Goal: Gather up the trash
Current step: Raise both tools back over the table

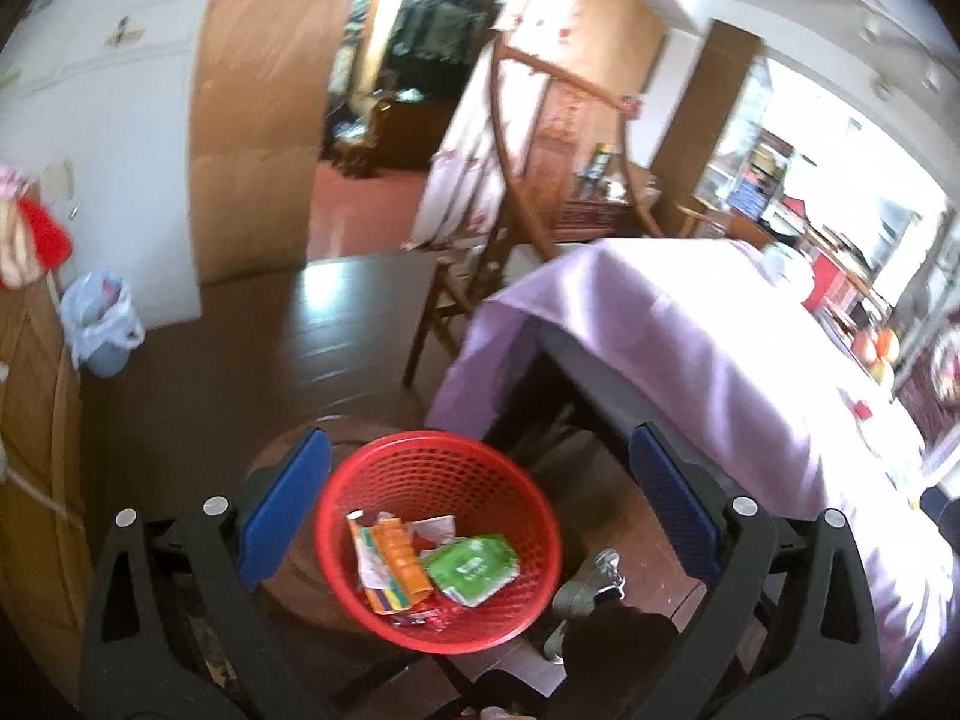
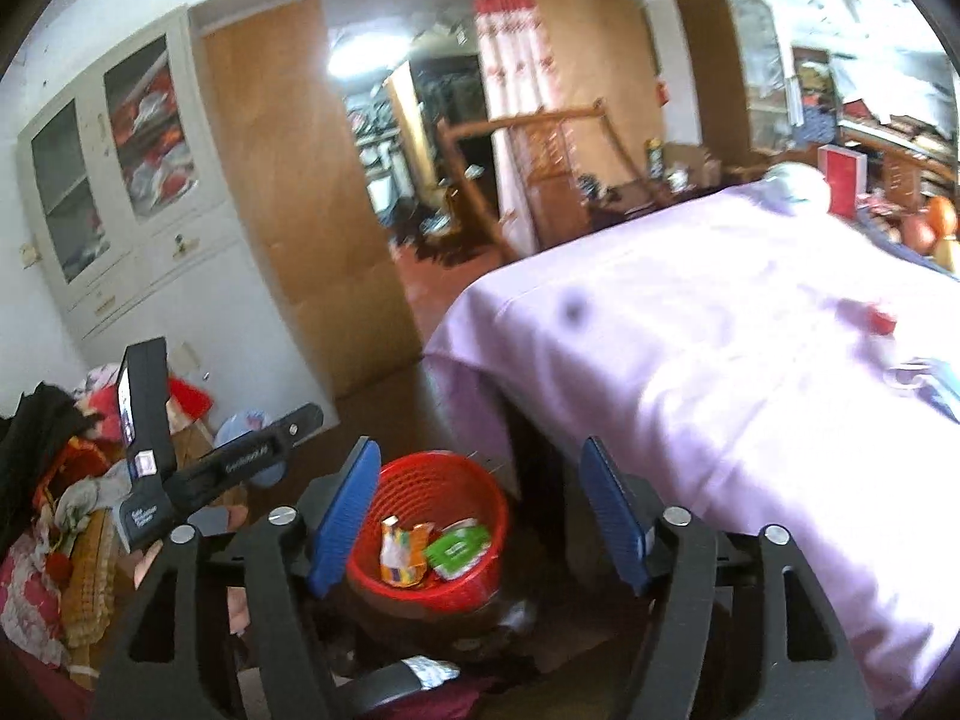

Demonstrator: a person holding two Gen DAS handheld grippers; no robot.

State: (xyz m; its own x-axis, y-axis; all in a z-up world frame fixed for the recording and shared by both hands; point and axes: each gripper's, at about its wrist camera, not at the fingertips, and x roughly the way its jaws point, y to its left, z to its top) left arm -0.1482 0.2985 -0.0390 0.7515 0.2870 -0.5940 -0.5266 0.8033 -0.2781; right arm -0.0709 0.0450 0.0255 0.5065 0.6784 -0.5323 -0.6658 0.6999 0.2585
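Hovering over red basket (image 1: 438,540) of wrappers (image 1: 432,564), left tool (image 1: 474,492) released, right tool (image 2: 480,510) released, both empty.

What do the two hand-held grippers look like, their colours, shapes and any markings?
Both match. The left hand-held gripper has black angular frame arms with triangular cut-outs, round silver pivot bolts, and flat blue textured pads. The right hand-held gripper is built the same. No cables or sleeves show.

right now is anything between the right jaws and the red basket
Nothing visible. The right gripper is open and empty above the red basket, whose top is uncovered, with wrappers already inside.
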